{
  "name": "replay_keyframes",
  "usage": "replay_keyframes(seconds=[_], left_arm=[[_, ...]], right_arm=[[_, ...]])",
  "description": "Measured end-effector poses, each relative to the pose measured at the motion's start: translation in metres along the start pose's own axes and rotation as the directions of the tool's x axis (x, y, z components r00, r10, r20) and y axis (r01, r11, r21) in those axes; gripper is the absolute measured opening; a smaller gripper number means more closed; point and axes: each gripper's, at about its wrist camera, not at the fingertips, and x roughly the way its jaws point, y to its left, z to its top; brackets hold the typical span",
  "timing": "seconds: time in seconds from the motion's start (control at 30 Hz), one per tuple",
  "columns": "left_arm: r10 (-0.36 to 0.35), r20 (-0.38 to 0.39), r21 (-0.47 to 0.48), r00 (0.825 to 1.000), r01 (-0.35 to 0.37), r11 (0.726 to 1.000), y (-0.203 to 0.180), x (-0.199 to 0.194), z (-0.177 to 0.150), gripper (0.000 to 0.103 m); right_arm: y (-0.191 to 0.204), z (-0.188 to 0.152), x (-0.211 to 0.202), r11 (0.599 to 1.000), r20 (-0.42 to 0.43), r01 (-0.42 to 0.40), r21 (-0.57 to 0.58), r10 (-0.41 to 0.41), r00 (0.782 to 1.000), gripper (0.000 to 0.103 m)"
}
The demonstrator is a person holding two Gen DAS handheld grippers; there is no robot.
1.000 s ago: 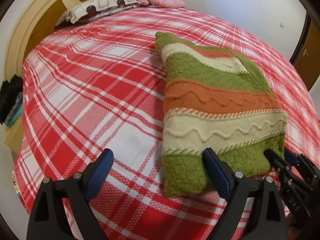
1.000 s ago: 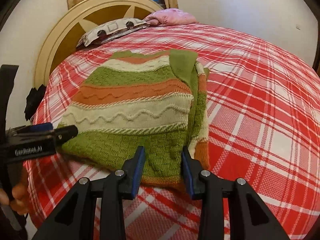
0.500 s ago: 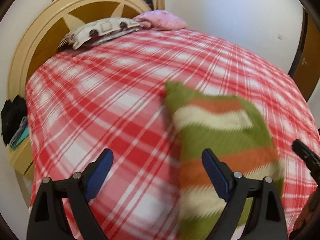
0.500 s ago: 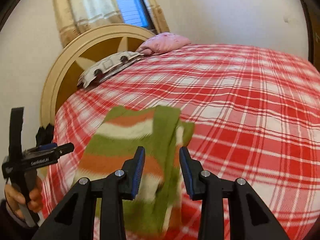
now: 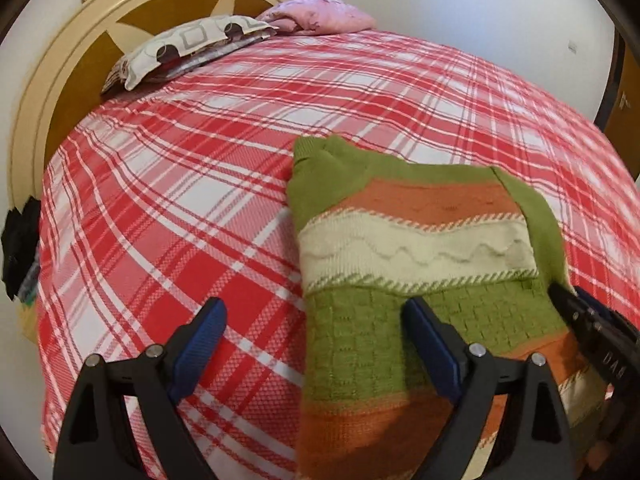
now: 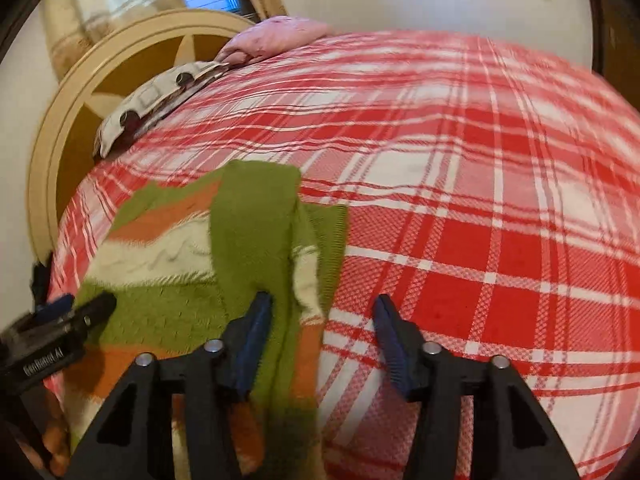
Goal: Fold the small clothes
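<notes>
A knitted sweater (image 5: 420,248) with green, orange and cream stripes lies folded on the red plaid bed (image 5: 180,208), collar end away from me. My left gripper (image 5: 316,332) is open wide over the sweater's left edge, one finger above the bedspread and the other above the knit. My right gripper (image 6: 324,332) hovers at the sweater's (image 6: 168,280) right edge. Its jaws are opening, with a green fold of the knit lying loose between them and neither pad pressing on it. Each gripper's tip shows in the other's view.
A patterned pillow (image 5: 188,48) and a pink pillow (image 5: 320,14) lie against the round cream headboard (image 5: 56,80). Dark items (image 5: 20,248) sit off the bed's left side. White wall stands behind, and a dark door frame (image 5: 612,72) at the right.
Both views swung up and back down over the bed, and the sweater now reaches nearer under the fingers. The right gripper's jaws, narrow at the hem before, now stand much wider.
</notes>
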Motion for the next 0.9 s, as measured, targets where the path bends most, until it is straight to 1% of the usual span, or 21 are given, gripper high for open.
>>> replay_keyframes(seconds=[0.07, 0.17, 0.27, 0.3, 0.33, 0.37, 0.47, 0.57, 0.63, 0.67, 0.77, 0.83, 0.9], left_arm=[[0.019, 0.001, 0.024, 1.000, -0.019, 1.000, -0.004, -0.005, 0.001, 0.093], [0.017, 0.030, 0.050, 0.999, -0.019, 0.999, -0.006, -0.023, -0.007, 0.093], [0.002, 0.029, 0.046, 1.000, -0.003, 0.999, -0.002, -0.034, -0.022, 0.093], [-0.007, 0.016, 0.043, 1.000, 0.006, 0.999, 0.000, -0.038, -0.031, 0.093], [-0.006, 0.015, 0.039, 1.000, 0.005, 0.999, 0.002, -0.042, -0.038, 0.093], [-0.003, 0.019, 0.036, 1.000, 0.003, 0.999, 0.003, -0.045, -0.042, 0.093], [0.008, 0.054, 0.036, 0.998, -0.010, 0.999, 0.008, -0.065, -0.068, 0.093], [-0.009, 0.070, 0.052, 0.997, 0.006, 0.999, 0.012, -0.081, -0.087, 0.094], [-0.018, 0.089, 0.058, 0.996, 0.013, 0.998, 0.015, -0.092, -0.100, 0.097], [-0.012, 0.095, 0.057, 0.995, 0.007, 0.998, 0.018, -0.099, -0.108, 0.102], [-0.005, 0.070, 0.052, 0.998, 0.002, 0.999, 0.023, -0.108, -0.125, 0.103], [-0.008, 0.039, 0.044, 0.999, 0.006, 0.999, 0.028, -0.111, -0.135, 0.103], [-0.018, -0.004, 0.016, 1.000, 0.018, 1.000, 0.033, -0.112, -0.143, 0.103]], right_arm=[[0.002, -0.002, -0.011, 1.000, 0.006, -0.005, 0.005, 0.005, 1.000, 0.054], [0.011, -0.015, -0.041, 1.000, 0.070, -0.016, -0.020, 0.018, 0.997, 0.055], [0.022, -0.036, -0.064, 0.998, 0.113, 0.010, -0.064, -0.003, 0.994, 0.057], [0.024, -0.045, -0.069, 0.998, 0.117, 0.028, -0.063, -0.020, 0.993, 0.061], [0.025, -0.052, -0.073, 0.998, 0.119, 0.037, -0.060, -0.029, 0.993, 0.062], [0.026, -0.058, -0.077, 0.997, 0.121, 0.045, -0.058, -0.037, 0.992, 0.062], [0.032, -0.080, -0.087, 0.994, 0.117, 0.070, -0.079, -0.060, 0.991, 0.063], [0.039, -0.098, -0.094, 0.992, 0.087, 0.062, -0.106, -0.053, 0.995, 0.063], [0.043, -0.111, -0.104, 0.991, 0.088, 0.068, -0.117, -0.058, 0.994, 0.063], [0.045, -0.114, -0.107, 0.991, 0.090, 0.072, -0.116, -0.062, 0.994, 0.063], [0.050, -0.133, -0.122, 0.990, 0.093, 0.078, -0.116, -0.067, 0.993, 0.063], [0.056, -0.147, -0.130, 0.985, 0.098, 0.121, -0.126, -0.109, 0.989, 0.063], [0.063, -0.157, -0.136, 0.976, 0.108, 0.155, -0.151, -0.140, 0.984, 0.063]])
